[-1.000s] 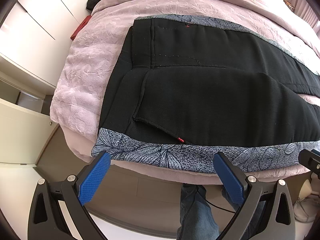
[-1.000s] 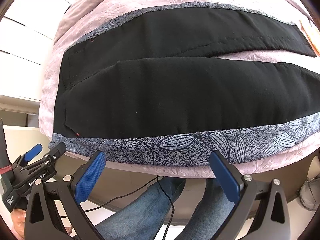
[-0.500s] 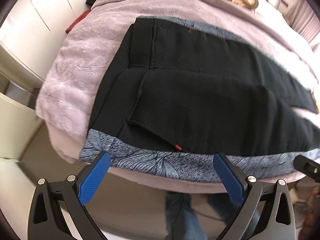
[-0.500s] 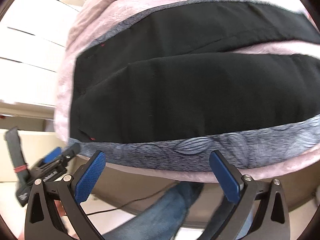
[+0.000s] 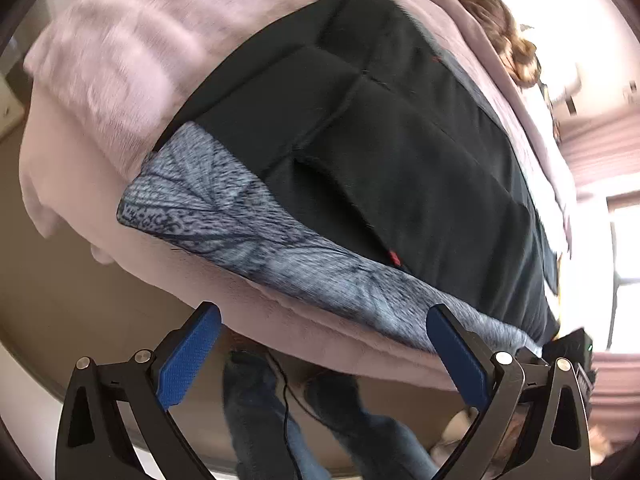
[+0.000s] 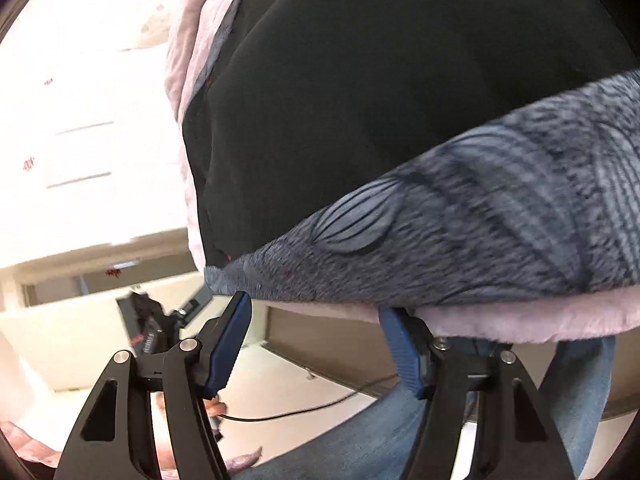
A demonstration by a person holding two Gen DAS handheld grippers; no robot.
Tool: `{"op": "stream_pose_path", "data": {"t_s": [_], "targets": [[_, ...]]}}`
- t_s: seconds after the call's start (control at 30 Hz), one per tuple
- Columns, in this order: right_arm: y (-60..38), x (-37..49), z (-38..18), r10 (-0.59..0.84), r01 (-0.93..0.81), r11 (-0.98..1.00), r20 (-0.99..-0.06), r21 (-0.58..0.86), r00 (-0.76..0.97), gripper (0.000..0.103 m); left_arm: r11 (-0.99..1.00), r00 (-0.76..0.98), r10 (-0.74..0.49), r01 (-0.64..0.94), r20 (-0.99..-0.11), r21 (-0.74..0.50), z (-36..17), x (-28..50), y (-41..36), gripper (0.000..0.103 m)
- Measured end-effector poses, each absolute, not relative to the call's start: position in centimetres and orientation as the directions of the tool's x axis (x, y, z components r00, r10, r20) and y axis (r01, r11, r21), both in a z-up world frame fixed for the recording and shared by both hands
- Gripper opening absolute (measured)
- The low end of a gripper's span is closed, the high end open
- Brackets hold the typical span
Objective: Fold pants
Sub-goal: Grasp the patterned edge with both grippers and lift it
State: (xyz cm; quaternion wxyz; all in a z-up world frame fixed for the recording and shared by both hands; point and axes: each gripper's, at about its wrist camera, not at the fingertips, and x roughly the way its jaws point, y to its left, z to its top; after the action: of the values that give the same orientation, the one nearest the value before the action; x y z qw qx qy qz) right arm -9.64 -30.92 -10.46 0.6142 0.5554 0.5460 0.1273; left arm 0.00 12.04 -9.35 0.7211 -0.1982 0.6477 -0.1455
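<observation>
Just below the bed's near edge, I saw my left tool (image 5: pixel 320 354) spread wide and holding nothing, and my right tool (image 6: pixel 316 344) open too, its fingers narrower. Beyond them the black pants (image 5: pixel 400 140) lay flat on a grey leaf-print cloth (image 5: pixel 224 208) over the pink bedspread (image 5: pixel 120 52).

Black angular frames with silver screw heads and ribbed blue pads on left gripper (image 5: pixel 320 354) and right gripper (image 6: pixel 316 346); blue jeans (image 5: pixel 256 412); thin black cable (image 6: pixel 304 410)
</observation>
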Motion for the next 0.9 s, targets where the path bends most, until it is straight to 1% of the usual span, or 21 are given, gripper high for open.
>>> {"op": "stream_pose_path", "data": {"t_s": [0.07,0.13,0.17,0.23,0.27,0.33,0.37,0.4,0.47,0.53,0.67,0.8,0.87,0.9], "targets": [[-31.5,-9.5,-10.5,0.765,0.455,0.309,-0.503,0.835,0.403,0.07,0.867,0.137,-0.481,-0.073,-0.866,-0.493,-9.4,0.6,12.4,0.101],[-31.8,-9.1,-10.4,0.764,0.453,0.275,-0.479,0.848,0.433,0.07,0.861,0.162,-0.486,-0.079,-0.859,-0.502,-9.1,0.8,12.6,0.084],[-31.9,-9.0,-10.2,0.763,0.45,0.261,-0.468,0.854,0.446,0.07,0.859,0.167,-0.491,-0.071,-0.855,-0.508,-8.7,1.0,12.6,0.08],[-32.2,-8.7,-10.0,0.756,0.445,0.228,-0.446,0.866,0.479,0.07,0.865,0.179,-0.484,-0.051,-0.856,-0.5,-8.2,1.4,12.6,0.076],[-32.2,-8.7,-10.3,0.755,0.449,0.213,-0.438,0.868,0.488,0.067,0.869,0.184,-0.478,-0.043,-0.859,-0.493,-8.1,1.6,12.3,0.069],[-32.4,-8.7,-11.1,0.755,0.472,0.162,-0.417,0.867,0.507,0.038,0.874,0.173,-0.473,-0.032,-0.864,-0.485,-8.2,2.0,12.2,0.04],[-32.5,-8.9,-11.5,0.749,0.49,0.15,-0.422,0.859,0.511,0.012,0.865,0.17,-0.488,-0.032,-0.856,-0.5,-8.3,2.2,12.2,0.031],[-32.6,-9.0,-11.7,0.741,0.5,0.136,-0.423,0.855,0.522,0.01,0.858,0.166,-0.5,-0.036,-0.85,-0.512,-8.3,2.2,12.5,0.022],[-32.4,-9.0,-10.9,0.733,0.485,0.144,-0.422,0.862,0.534,0.01,0.861,0.173,-0.494,-0.038,-0.852,-0.507,-7.4,2.1,12.7,0.021],[-32.3,-8.5,-8.9,0.726,0.443,0.176,-0.42,0.879,0.544,0.01,0.873,0.191,-0.478,-0.007,-0.858,-0.488,-5.8,2.5,12.3,0.021],[-33.0,-6.3,-5.2,0.728,0.379,0.214,-0.406,0.9,0.552,0.01,0.867,0.243,-0.491,0.039,-0.837,-0.497,-1.7,4.3,11.6,0.021],[-34.3,-1.6,-2.2,0.752,0.318,0.286,-0.417,0.904,0.51,0.01,0.859,0.298,-0.504,0.077,-0.811,-0.505,1.5,8.1,9.8,0.021],[-36.1,1.7,-1.4,0.767,0.293,0.31,-0.42,0.904,0.485,0.01,0.858,0.332,-0.509,0.121,-0.794,-0.499,2.6,11.0,8.1,0.021],[-39.3,2.4,-1.1,0.775,0.284,0.314,-0.417,0.906,0.474,0.01,0.863,0.352,-0.501,0.142,-0.791,-0.484,2.9,12.4,7.4,0.021]]}}
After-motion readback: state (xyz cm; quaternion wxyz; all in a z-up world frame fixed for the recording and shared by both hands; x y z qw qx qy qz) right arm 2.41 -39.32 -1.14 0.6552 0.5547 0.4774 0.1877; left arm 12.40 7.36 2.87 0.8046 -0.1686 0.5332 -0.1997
